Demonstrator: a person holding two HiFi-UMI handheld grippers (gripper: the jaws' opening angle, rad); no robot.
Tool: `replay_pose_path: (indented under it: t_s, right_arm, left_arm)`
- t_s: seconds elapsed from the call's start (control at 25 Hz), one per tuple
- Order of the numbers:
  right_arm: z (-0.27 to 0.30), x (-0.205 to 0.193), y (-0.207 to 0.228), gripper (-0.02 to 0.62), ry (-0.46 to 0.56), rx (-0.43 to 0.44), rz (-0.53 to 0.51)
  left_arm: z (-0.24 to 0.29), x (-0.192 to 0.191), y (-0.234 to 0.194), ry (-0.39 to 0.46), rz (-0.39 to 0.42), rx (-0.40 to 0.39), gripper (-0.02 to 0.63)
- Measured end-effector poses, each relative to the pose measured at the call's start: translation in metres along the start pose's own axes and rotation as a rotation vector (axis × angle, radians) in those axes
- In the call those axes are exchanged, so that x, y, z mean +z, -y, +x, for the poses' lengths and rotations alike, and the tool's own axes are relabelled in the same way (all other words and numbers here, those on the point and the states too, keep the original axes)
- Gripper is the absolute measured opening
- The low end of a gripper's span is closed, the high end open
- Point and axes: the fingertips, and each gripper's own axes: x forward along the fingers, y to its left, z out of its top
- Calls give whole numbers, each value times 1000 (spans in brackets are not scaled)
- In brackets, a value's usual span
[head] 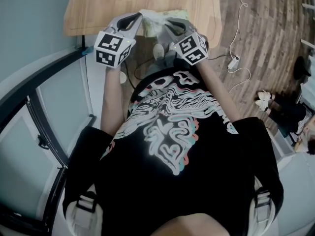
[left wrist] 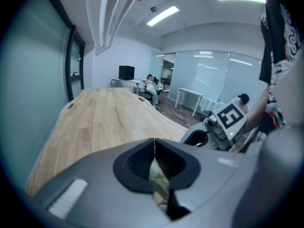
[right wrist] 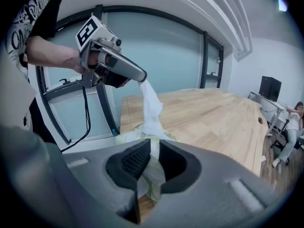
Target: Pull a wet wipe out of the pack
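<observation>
The right gripper (right wrist: 153, 148) is clamped on a soft pale-green wet wipe pack (right wrist: 130, 136), which lies at the near edge of the light wooden table (right wrist: 213, 122). Above the pack, the left gripper (right wrist: 142, 78) is closed on a white wet wipe (right wrist: 152, 103) that stretches up out of it.

Viewed from my remote station: a light wooden desk (head: 98, 9) stands on a plank floor (head: 266, 28), where a white cable and adapter (head: 234, 62) lie. I see a black-framed glass partition (right wrist: 161, 56) beside the desk and, far off, a dark monitor (left wrist: 126, 72) and a seated person (left wrist: 151, 84).
</observation>
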Motion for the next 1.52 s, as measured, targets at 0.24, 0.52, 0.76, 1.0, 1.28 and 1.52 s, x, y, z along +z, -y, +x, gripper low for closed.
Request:
replay_pose_path:
  t_s: [0.24,0.52,0.76,1.0,1.28,1.52]
  right_arm:
    - [-7,11,-3,54,73,-6,-2]
    - [-26,31,10,54,152,-55,-31]
    - [-35,33,17,49,201,-93,-59]
    - [-43,28,27,11,198,-136,-44]
    - [-49,26,38,0,220,-189,-11]
    - [-54,32,47,0,241,-218,1]
  left_arm:
    - [-12,3,-20,37,-18,91,-6]
    - [-13,5,-43,94,21,253,-5]
    - [-3,3,-58,129,58,341,-5]
    - [19,-24,-59,84,-5,323,-5]
    - [27,-43,-60,71,-50,326,37]
    - [25,-50,-55,49,-49,320,51]
